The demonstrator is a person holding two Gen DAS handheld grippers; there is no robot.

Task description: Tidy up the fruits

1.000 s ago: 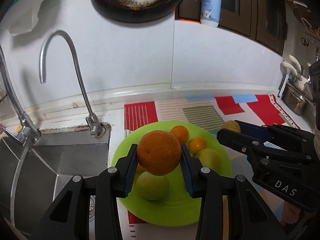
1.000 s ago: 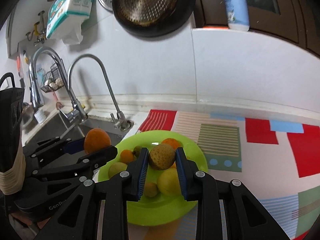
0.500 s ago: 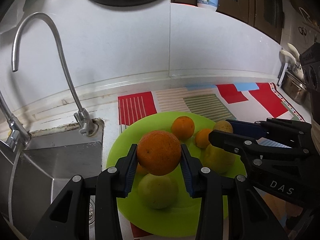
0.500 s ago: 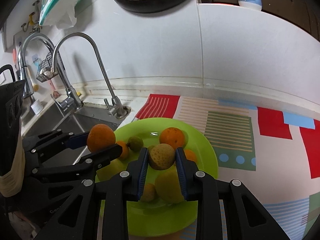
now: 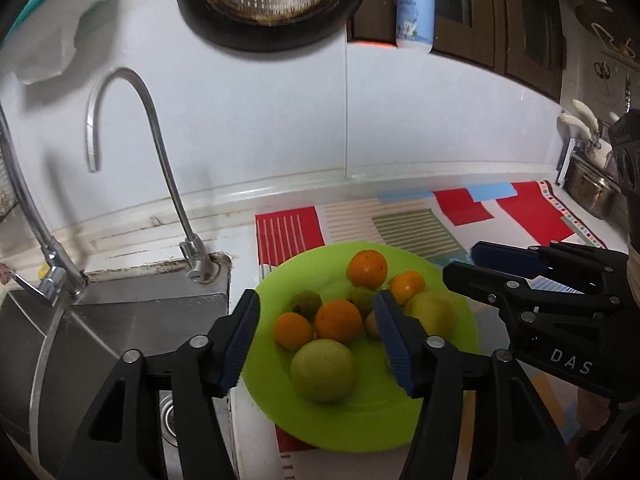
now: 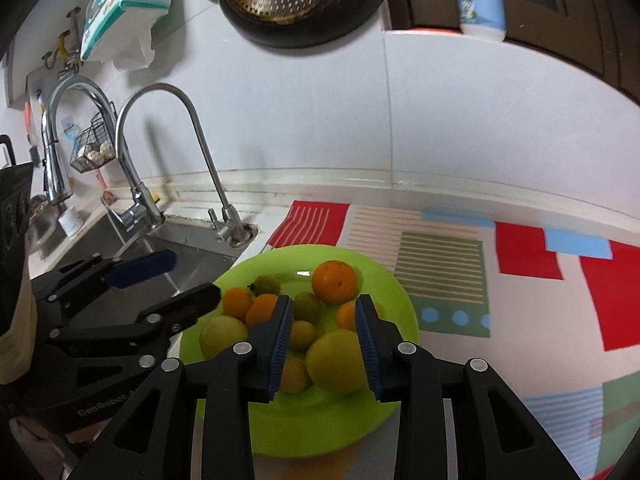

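A lime-green plate [image 5: 360, 432] [image 6: 320, 440] on the patterned mat holds several oranges and yellow-green fruits. My left gripper [image 5: 316, 304] hovers over the plate's left half. Its jaws are opening and grip nothing, and an orange [image 5: 338, 320] [image 6: 262, 308] lies on the plate below them. Over the plate's middle, my right gripper [image 6: 322, 304] is also opening and grips nothing. A small yellowish fruit [image 6: 302, 334] rests on the plate under its gap. Each gripper shows in the other's view: the right gripper [image 5: 464, 260] and the left gripper [image 6: 192, 276].
A steel sink [image 5: 120, 320] with two curved taps [image 5: 160, 140] lies left of the plate. The colourful mat [image 6: 520, 280] runs right along the counter. A dark pan [image 5: 272, 0] and a bottle [image 5: 414, 8] sit high on the wall. Pots stand far right [image 5: 592, 192].
Both grippers have opened. The orange left the left jaws and the yellowish-brown fruit left the right jaws; both now lie on the plate. The left view has pulled back slightly.
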